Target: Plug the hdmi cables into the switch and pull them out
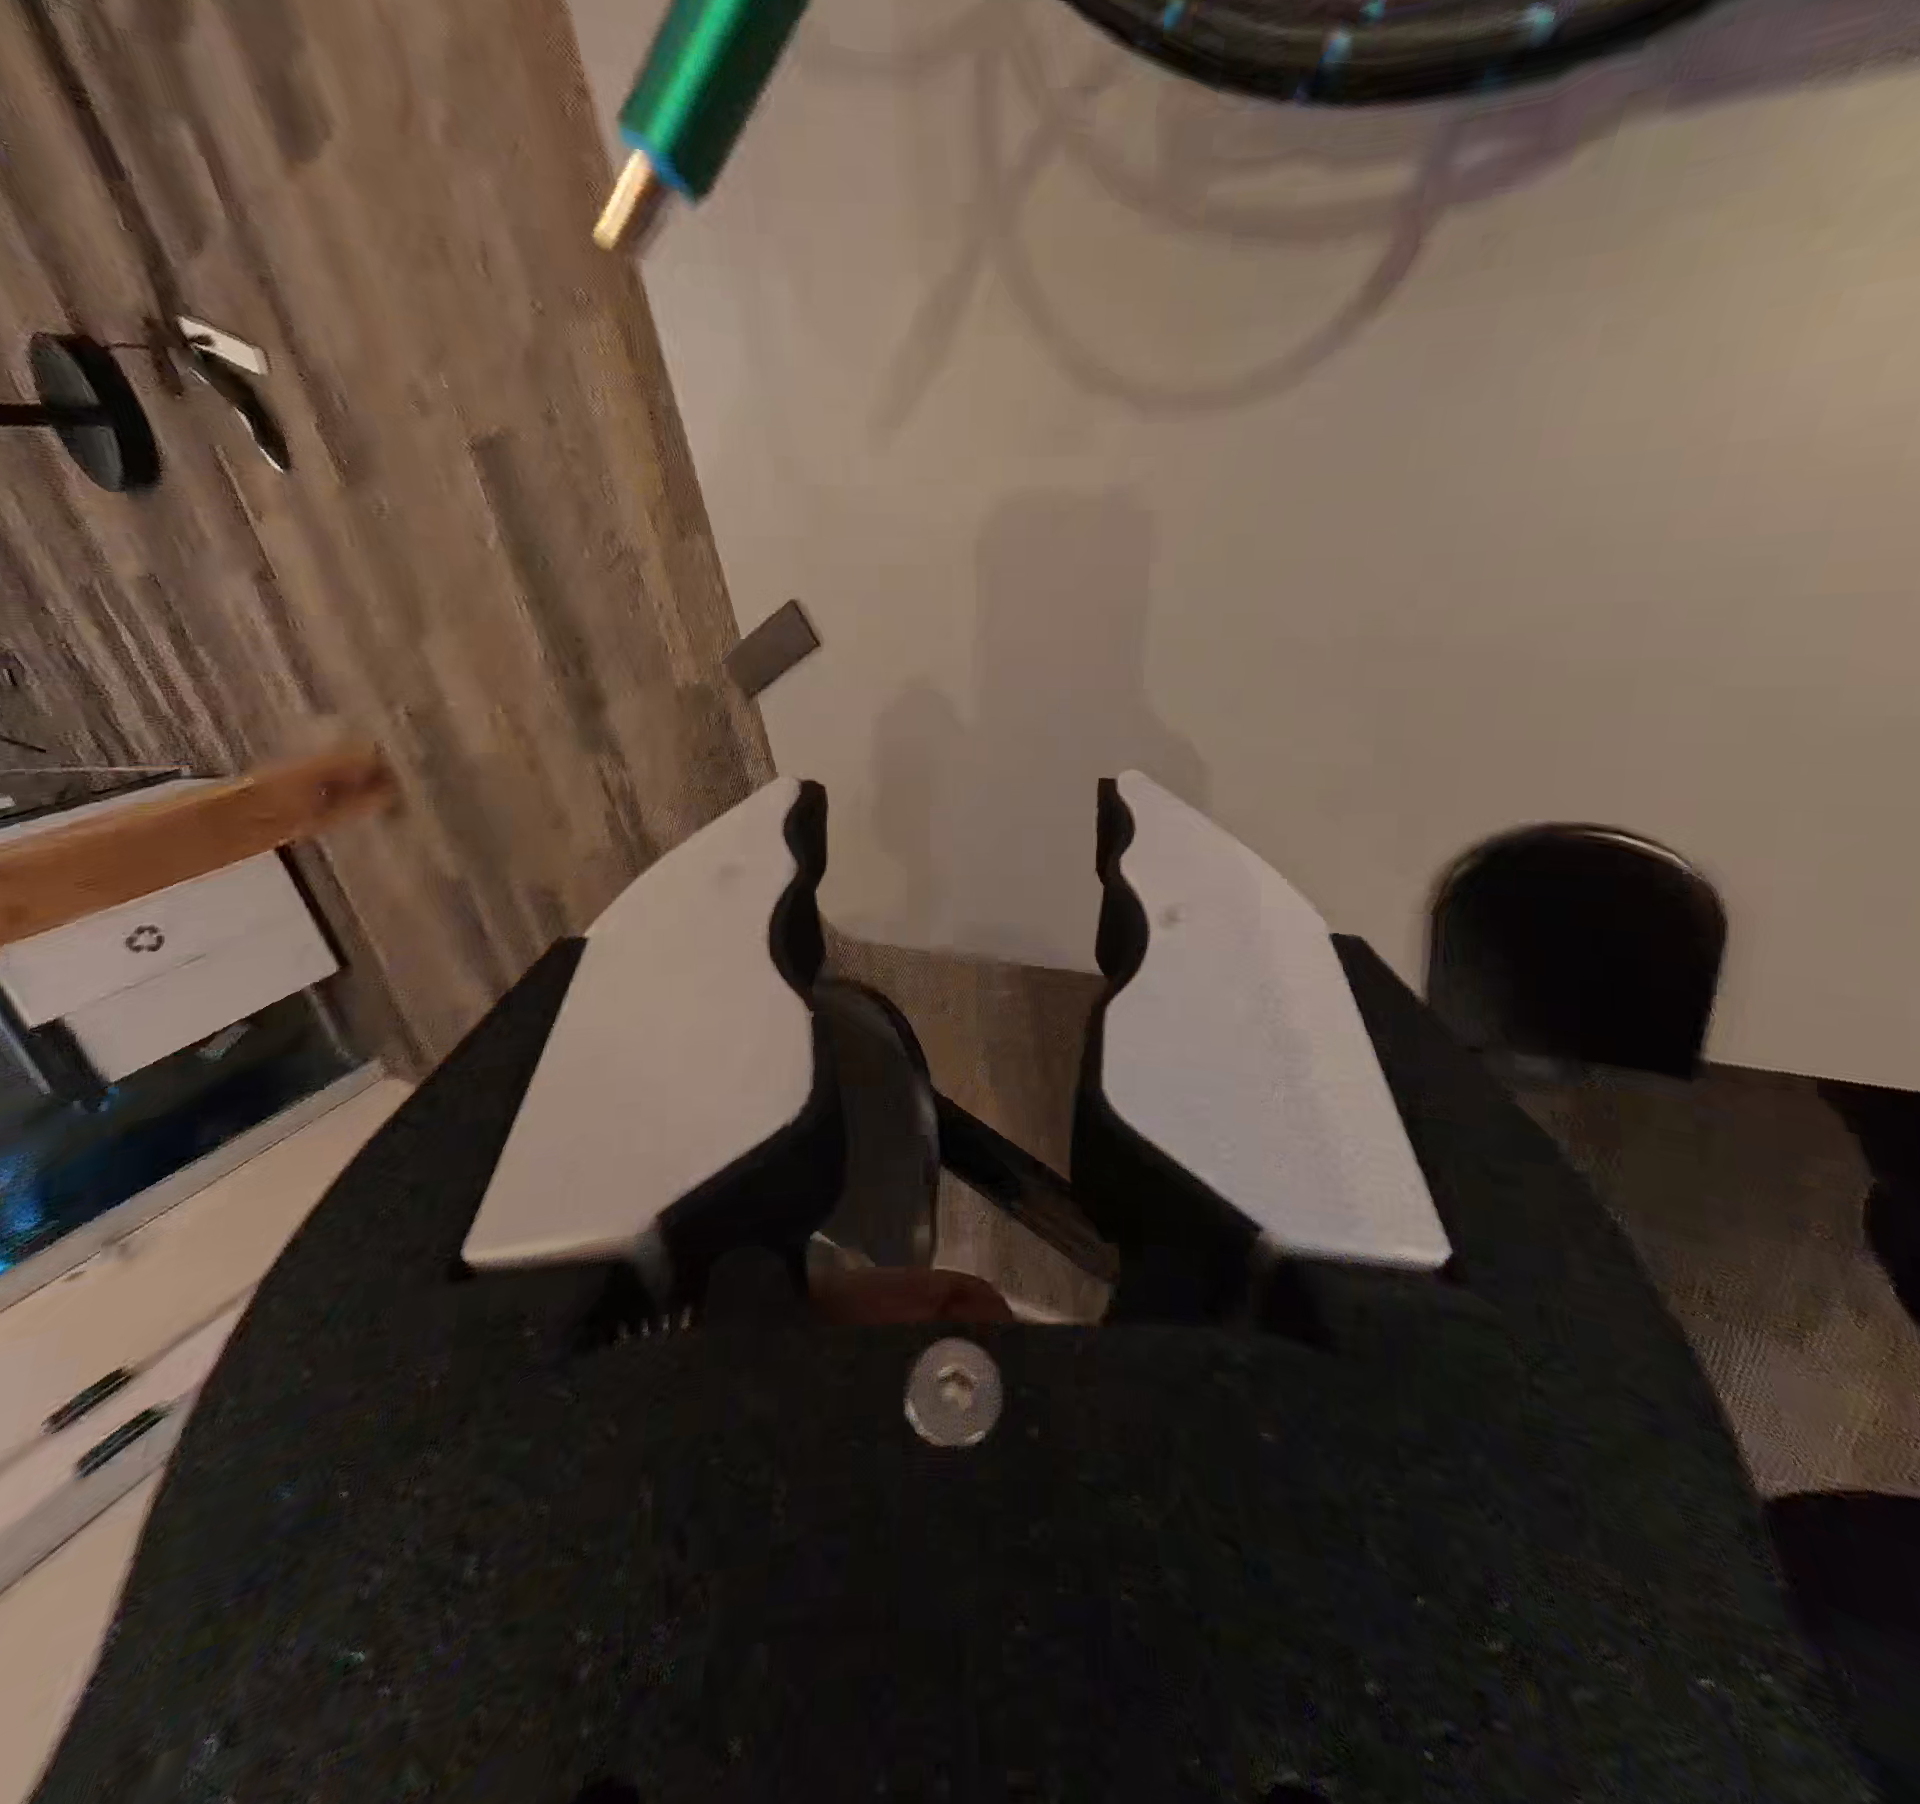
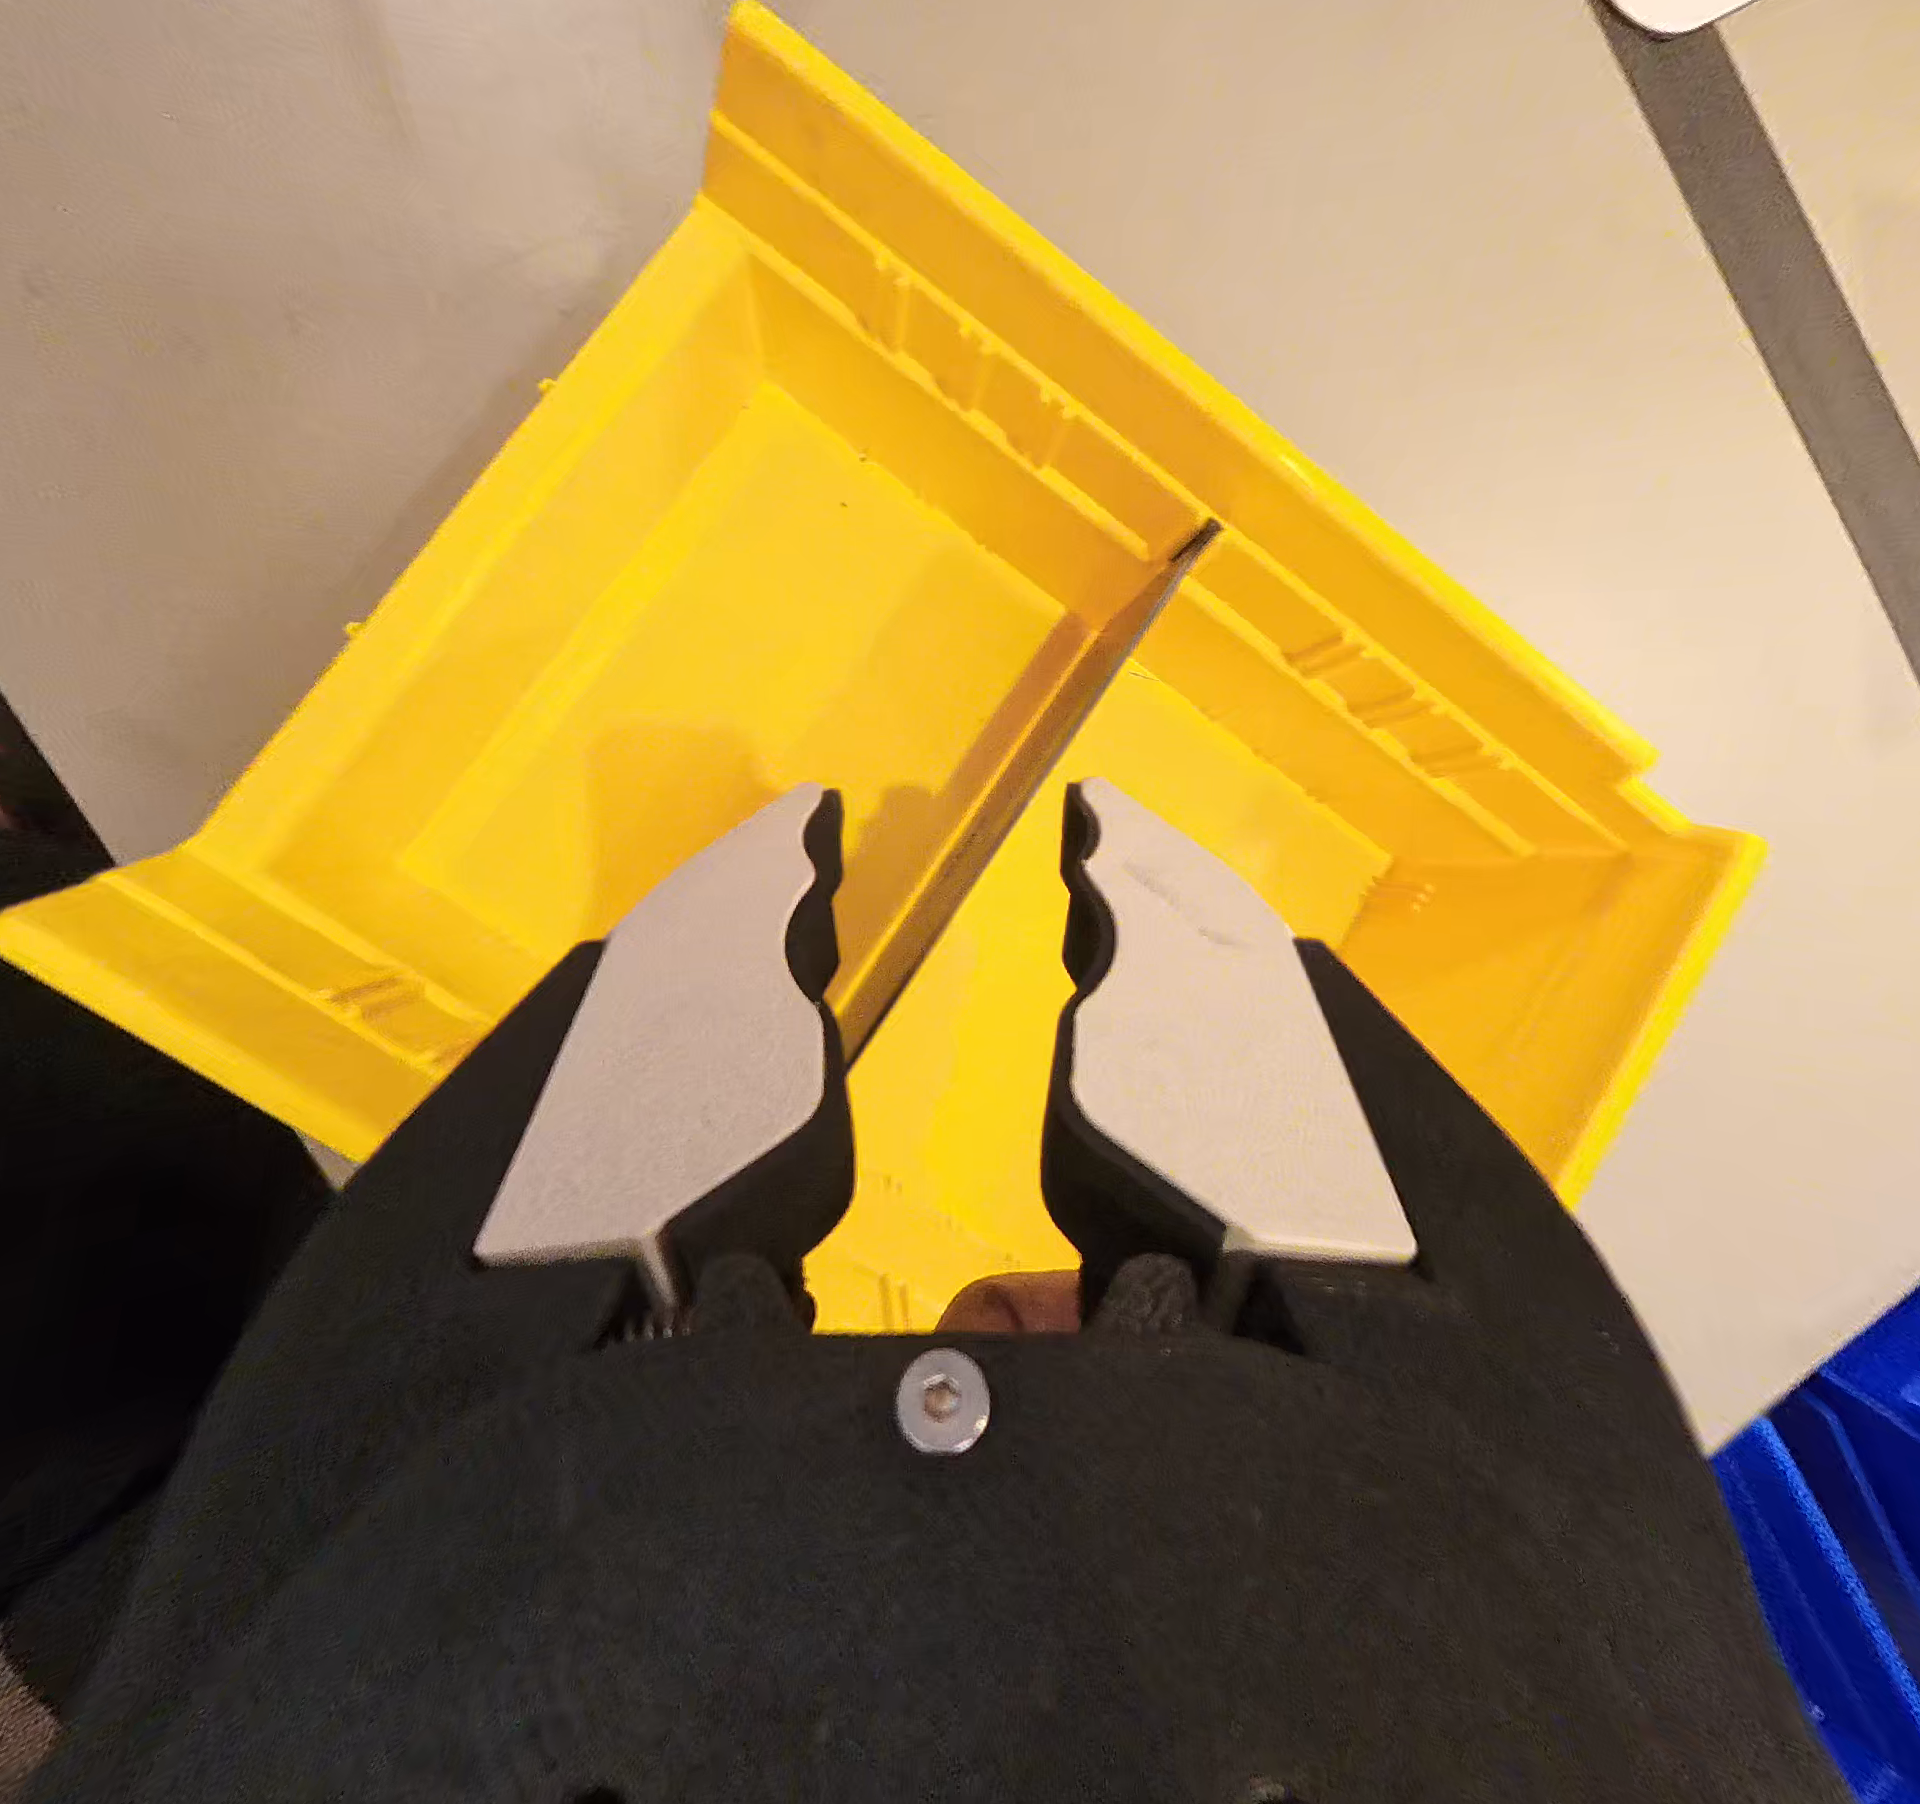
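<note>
- The white table (image 1: pixel 1351 507) is filling most of the left wrist view, with wood-grain floor showing past its edge from 7 to 11 o'clock.
- The yellow bin (image 2: pixel 582 611), split by a divider into two compartments, is lying empty under the right gripper (image 2: pixel 951 804) and taking up the middle of the right wrist view; a blue bin (image 2: pixel 1829 1505) is peeking in at 4 o'clock.
- The left gripper (image 1: pixel 961 798) is hanging released over the table edge, its jaws apart with nothing between them; the right gripper's jaws are likewise standing apart and gripping nothing.
- The black braided cable (image 1: pixel 1351 40) is arcing across the table from 12 to 2 o'clock in the left wrist view, well apart from the left gripper.
- The green hdmi plug (image 1: pixel 717 50) is lying at 11 o'clock, its long axis running from 1 toward 7 o'clock, with the gold tip pointing toward 7 o'clock, off the table edge.
- No switch is showing in either view, and the plug is sitting free, so I am judging that this cable is unplugged now; whether plugging is ahead or finished I cannot tell.
</note>
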